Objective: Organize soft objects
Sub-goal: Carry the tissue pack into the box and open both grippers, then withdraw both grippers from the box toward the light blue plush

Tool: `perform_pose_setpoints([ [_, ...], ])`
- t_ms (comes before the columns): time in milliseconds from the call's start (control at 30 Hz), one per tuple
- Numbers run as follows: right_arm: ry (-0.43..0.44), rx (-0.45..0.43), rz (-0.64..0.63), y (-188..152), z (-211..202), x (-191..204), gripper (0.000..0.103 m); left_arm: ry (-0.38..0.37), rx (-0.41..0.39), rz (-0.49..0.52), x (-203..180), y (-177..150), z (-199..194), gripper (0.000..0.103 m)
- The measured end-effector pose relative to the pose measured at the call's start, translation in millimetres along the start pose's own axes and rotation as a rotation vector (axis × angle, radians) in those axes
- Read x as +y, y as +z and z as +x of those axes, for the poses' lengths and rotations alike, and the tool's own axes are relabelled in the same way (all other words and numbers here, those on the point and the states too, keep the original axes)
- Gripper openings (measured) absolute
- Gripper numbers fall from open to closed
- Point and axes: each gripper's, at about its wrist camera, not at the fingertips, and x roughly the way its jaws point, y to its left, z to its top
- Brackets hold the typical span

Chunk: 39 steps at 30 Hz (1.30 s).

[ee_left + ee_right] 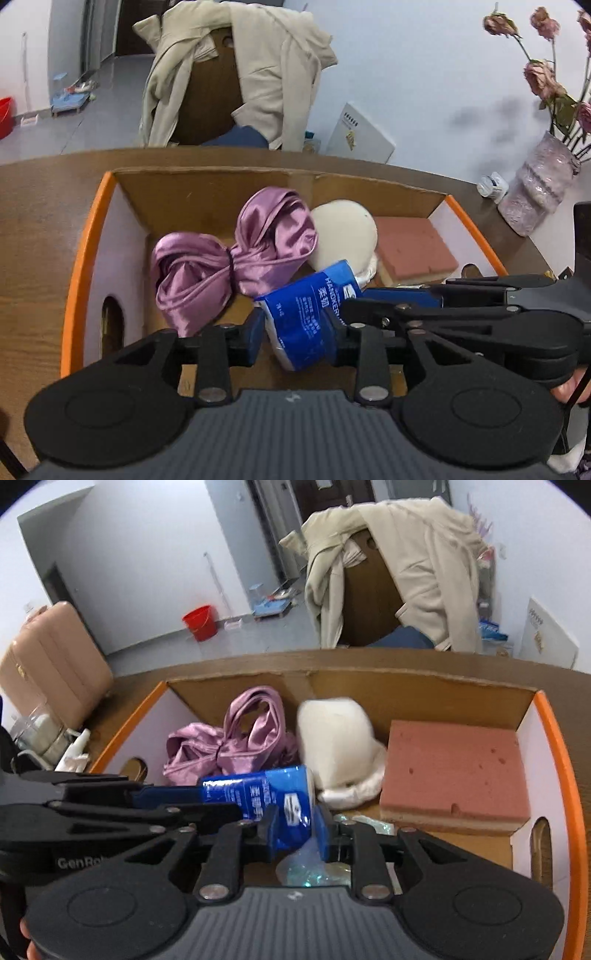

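Note:
A blue tissue pack (306, 314) (266, 790) hangs over the open orange-rimmed cardboard box (79, 273) (561, 775), held at both ends. My left gripper (295, 336) is shut on one end, its pads against the wrapper. My right gripper (297, 834) is shut on the other end; in the left wrist view its fingers (402, 295) reach in from the right. Inside the box lie a purple satin cloth (236, 258) (236, 746), a white soft cap (343, 236) (336, 746) and a pink sponge (413, 243) (450, 771).
The box stands on a wooden table (33, 221). Behind it is a chair draped with a beige coat (251, 74). A vase of dried roses (535, 192) stands at the table's right. Small bottles (74, 753) sit left of the box. Crinkled plastic (306, 867) lies on the box floor.

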Motion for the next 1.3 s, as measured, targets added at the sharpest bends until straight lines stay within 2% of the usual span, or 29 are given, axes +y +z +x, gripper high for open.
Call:
perform_pose_setpoints([
  [33, 0.017, -0.002, 0.012, -0.3, -1.5, -3.6, 0.024, -0.013, -0.013, -0.014, 1.2, -1.6, -4.0, 0.035],
  [100, 0.027, -0.013, 0.023, -0.6, -5.7, -9.4, 0.034, -0.04, -0.025, -0.033, 2.6, -3.3, -13.0, 0.043],
  [167, 0.039, -0.047, 0.021, -1.3, -17.5, -10.0, 0.041, -0.018, -0.044, -0.023, -1.2, -4.5, -25.6, 0.045],
  [233, 0.047, -0.064, 0.026, 0.6, -35.6, -7.6, 0.042, 0.01, -0.062, -0.005, -8.9, -6.4, -44.7, 0.045],
  [300, 0.063, -0.102, 0.002, -2.7, -66.6, 2.2, 0.046, 0.031, -0.094, 0.014, -18.1, -8.3, -69.9, 0.048],
  [467, 0.044, -0.224, -0.074, -22.9, -161.0, 27.7, 0.057, 0.072, -0.226, 0.061, -42.2, -28.2, -152.3, 0.067],
  [633, 0.022, -0.295, -0.134, -54.0, -235.0, 41.8, 0.064, 0.105, -0.313, 0.103, -62.8, -67.7, -222.3, 0.07],
  [733, 0.026, -0.333, -0.14, -88.4, -268.2, 42.9, 0.065, 0.095, -0.378, 0.112, -72.3, -106.6, -258.6, 0.079],
  [800, 0.031, -0.363, -0.152, -119.5, -285.5, 43.6, 0.071, 0.087, -0.441, 0.123, -78.0, -142.3, -279.6, 0.084],
  [867, 0.022, -0.398, -0.184, -156.7, -298.3, 46.7, 0.073, 0.067, -0.486, 0.127, -79.3, -179.5, -293.6, 0.09],
  [900, 0.007, -0.426, -0.207, -178.6, -303.6, 48.0, 0.078, 0.067, -0.502, 0.13, -80.3, -195.8, -296.5, 0.092],
  [1000, -0.032, -0.491, -0.256, -244.1, -310.5, 50.8, 0.084, 0.105, -0.556, 0.134, -80.6, -252.0, -300.9, 0.098],
  [1067, -0.038, -0.501, -0.255, -284.1, -308.7, 48.5, 0.084, 0.122, -0.553, 0.129, -78.9, -280.2, -298.0, 0.103],
  [1133, -0.033, -0.503, -0.227, -317.2, -304.1, 42.8, 0.085, 0.109, -0.521, 0.13, -77.2, -309.7, -292.6, 0.103],
  [1200, -0.043, -0.482, -0.208, -344.0, -297.6, 38.4, 0.086, 0.13, -0.529, 0.096, -77.7, -336.6, -286.6, 0.103],
  [1300, -0.079, -0.496, -0.183, -374.8, -295.2, 36.1, 0.087, 0.167, -0.485, 0.111, -81.4, -357.5, -271.9, 0.103],
])
